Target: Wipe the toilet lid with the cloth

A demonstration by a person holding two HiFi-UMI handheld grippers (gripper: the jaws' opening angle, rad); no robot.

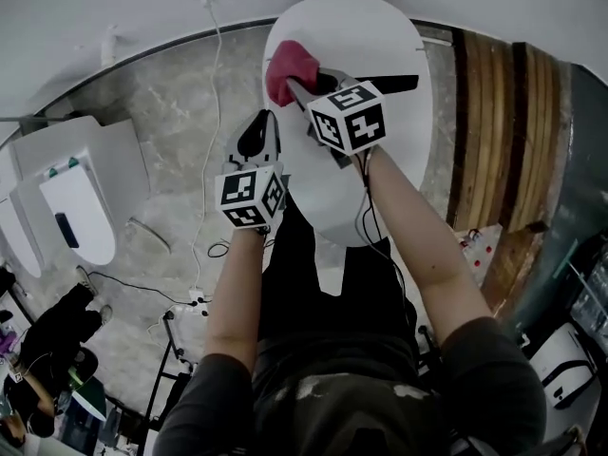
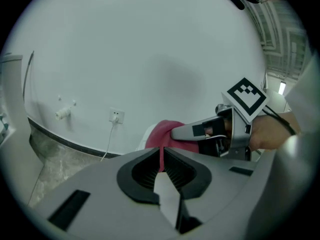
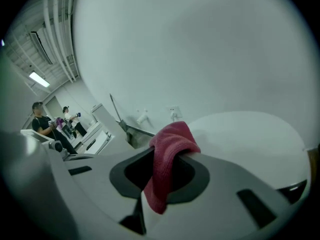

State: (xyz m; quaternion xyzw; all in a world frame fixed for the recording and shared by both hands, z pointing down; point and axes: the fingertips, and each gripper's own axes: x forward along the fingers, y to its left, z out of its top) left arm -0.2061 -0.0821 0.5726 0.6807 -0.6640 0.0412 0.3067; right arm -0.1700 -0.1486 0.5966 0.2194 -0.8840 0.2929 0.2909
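Observation:
The white toilet lid (image 1: 370, 46) lies closed at the top middle of the head view. A pink cloth (image 1: 288, 69) hangs bunched over its far left part. My right gripper (image 1: 294, 85) is shut on the cloth (image 3: 172, 136), which drapes out between its jaws above the lid (image 3: 250, 134). My left gripper (image 1: 261, 122) is shut with nothing in it, just left of the right one, near the lid's left edge. In the left gripper view the cloth (image 2: 161, 134) and the right gripper (image 2: 197, 131) show just beyond my left gripper (image 2: 161, 160).
A second toilet (image 1: 76, 207) stands at the left on the marble floor. A wall socket (image 2: 116, 116) with a white cable (image 1: 211, 84) is left of the lid. Wooden boards (image 1: 494, 131) lie to the right. People (image 3: 42, 121) stand far off.

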